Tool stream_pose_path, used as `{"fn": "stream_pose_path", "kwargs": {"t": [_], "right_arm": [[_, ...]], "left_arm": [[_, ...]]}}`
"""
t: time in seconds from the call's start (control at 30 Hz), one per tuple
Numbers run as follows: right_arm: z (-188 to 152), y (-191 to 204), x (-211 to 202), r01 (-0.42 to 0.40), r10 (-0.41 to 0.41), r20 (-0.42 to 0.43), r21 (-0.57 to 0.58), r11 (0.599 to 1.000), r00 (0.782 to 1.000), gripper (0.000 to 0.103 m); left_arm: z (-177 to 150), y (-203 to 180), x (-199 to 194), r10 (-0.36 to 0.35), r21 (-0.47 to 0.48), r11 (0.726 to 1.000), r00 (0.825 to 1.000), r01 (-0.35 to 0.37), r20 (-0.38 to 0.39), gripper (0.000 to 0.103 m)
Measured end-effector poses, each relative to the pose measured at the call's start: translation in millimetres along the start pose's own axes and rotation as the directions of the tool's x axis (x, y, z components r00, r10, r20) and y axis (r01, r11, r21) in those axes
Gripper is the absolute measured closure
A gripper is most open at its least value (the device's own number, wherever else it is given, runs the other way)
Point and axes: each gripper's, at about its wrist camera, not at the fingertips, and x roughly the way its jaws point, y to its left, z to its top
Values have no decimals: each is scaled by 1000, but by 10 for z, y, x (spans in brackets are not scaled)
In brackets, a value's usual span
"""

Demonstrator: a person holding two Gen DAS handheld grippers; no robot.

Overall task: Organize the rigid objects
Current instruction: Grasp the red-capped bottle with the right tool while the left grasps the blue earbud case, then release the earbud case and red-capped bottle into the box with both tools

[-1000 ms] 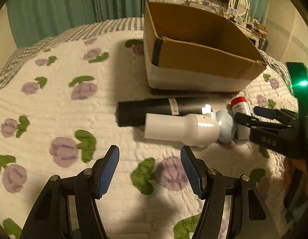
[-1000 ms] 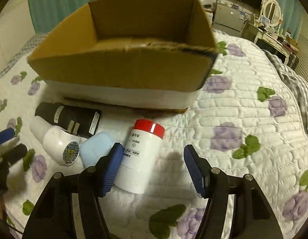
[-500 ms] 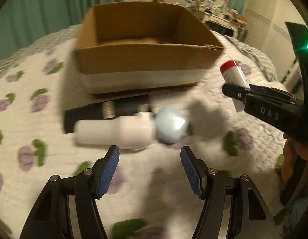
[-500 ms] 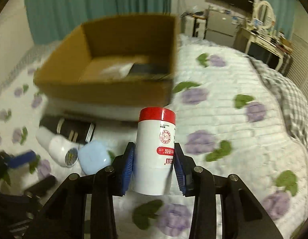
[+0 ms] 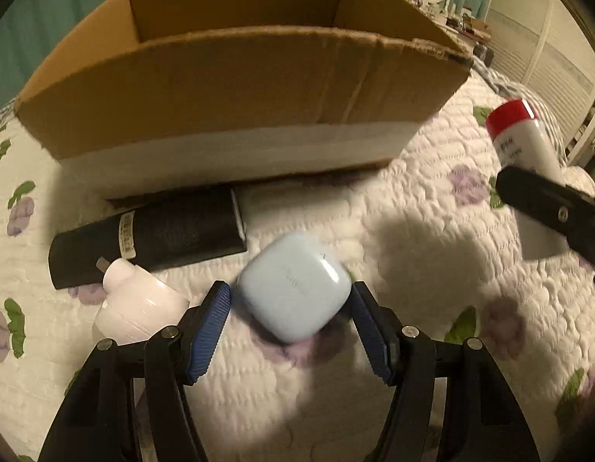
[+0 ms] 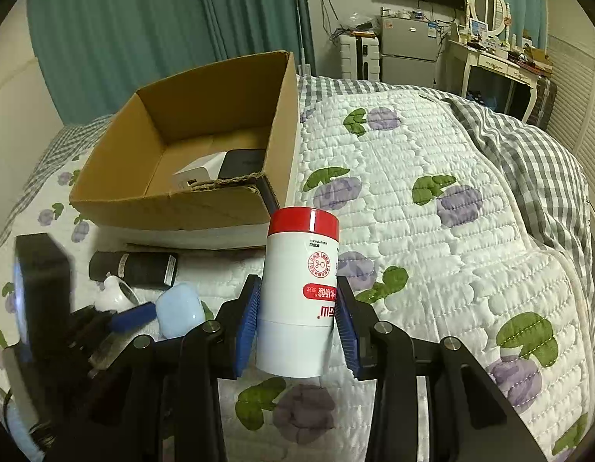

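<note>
My right claw (image 6: 297,325) grips the white bottle (image 6: 299,300) with the red cap, its 2 blue pads pressed against the bottle's sides, holding it upright and clear of the bed. Seen from my left wrist, that bottle (image 5: 522,146) hangs at the far right, above the quilt (image 5: 432,238).

My left claw (image 5: 291,325) is spread wide around the pale blue case (image 5: 293,287), which lies on the quilt between the 2 pads; I cannot tell whether either pad touches it. From my right wrist the blue case (image 6: 180,315) sits at the near left, with a blue pad (image 6: 131,317) of my left claw just beside it.

Just left of the case lies the white plug (image 5: 137,308), and beyond it the black tube (image 5: 147,236) lies on its side along the near wall of the cardboard box (image 5: 235,92). The box (image 6: 174,208) stands open on the bed, and inside it I see a white block (image 6: 199,171) touching a dark flat item (image 6: 241,163). The grey checked blanket (image 6: 528,142) lies far right of the quilt.
</note>
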Motion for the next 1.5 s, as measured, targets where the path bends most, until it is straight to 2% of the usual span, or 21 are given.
{"fn": "stream_pose_path", "kwargs": {"t": [0.2, 0.33, 0.47, 0.57, 0.87, 0.9, 1.03, 1.23, 1.5], "right_arm": [[5, 35, 40, 2, -2, -13, -15, 1000, 1000, 66], [-4, 38, 90, 7, -8, -26, -17, 1000, 1000, 66], [-5, 55, 75, 10, -11, -22, -25, 1000, 1000, 66], [-3, 64, 59, 15, -15, -17, -27, 1000, 1000, 66], [3, 161, -75, 29, -28, 15, -63, 998, 1000, 66], [8, 177, -117, 28, -27, 20, -69, 997, 999, 66], [91, 196, -334, 38, -33, 56, -88, 995, 998, 66], [349, 214, -725, 111, -96, 121, -123, 986, 988, 66], [757, 436, -1028, 102, -67, 202, -165, 981, 977, 66]], "left_arm": [[47, -124, 100, 73, 74, 994, 997, -76, 40, 36], [-24, -84, 52, 34, 97, 995, 998, -39, 47, 44], [-95, -18, -47, -9, 107, 994, 999, 5, 35, 44], [-154, 126, -208, -35, 77, 997, 998, 31, 48, 44], [-275, 486, -775, 3, 93, 996, 991, -16, 132, 44], [-199, 402, -804, 3, 96, 995, 990, -16, 140, 44], [-89, 549, -1108, 6, 100, 995, 983, -25, 186, 44], [158, 658, -1510, -6, 85, 996, 966, -17, 260, 44], [725, 605, -1688, -24, 91, 996, 943, -7, 332, 44]]}}
